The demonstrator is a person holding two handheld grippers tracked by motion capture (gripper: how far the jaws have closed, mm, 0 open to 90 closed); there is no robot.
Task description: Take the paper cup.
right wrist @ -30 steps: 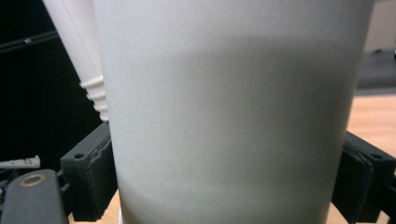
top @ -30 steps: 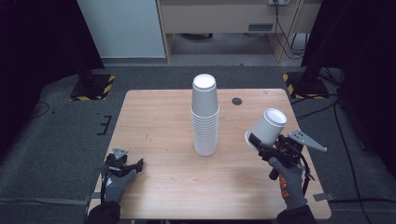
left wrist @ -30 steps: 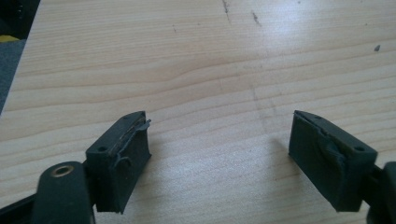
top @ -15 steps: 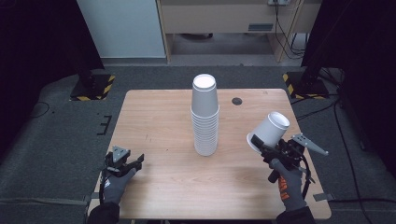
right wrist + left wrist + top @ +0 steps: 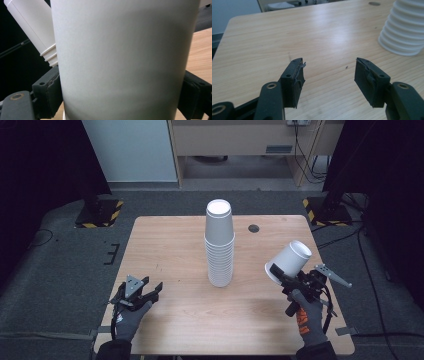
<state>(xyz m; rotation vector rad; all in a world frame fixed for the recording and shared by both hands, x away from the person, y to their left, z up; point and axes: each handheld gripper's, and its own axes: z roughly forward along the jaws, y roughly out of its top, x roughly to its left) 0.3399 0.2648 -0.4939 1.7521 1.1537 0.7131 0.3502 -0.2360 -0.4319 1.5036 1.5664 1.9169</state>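
The right gripper [image 5: 276, 272] clamps a white paper cup [image 5: 290, 261], tilted, right of the cup stack [image 5: 219, 245]. The left gripper [image 5: 152, 291], its jaws just closing partway on nothing, hovers left of the stack.

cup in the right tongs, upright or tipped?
Tipped. In the high view the white paper cup leans, base up and away, rim down at the right tongs, whose pads clamp its sides.

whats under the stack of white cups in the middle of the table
The stack of white cups stands upside down, its bottom rim flat on the bare wooden table. Nothing shows around its base. The stack's walls hide whatever may be inside it.
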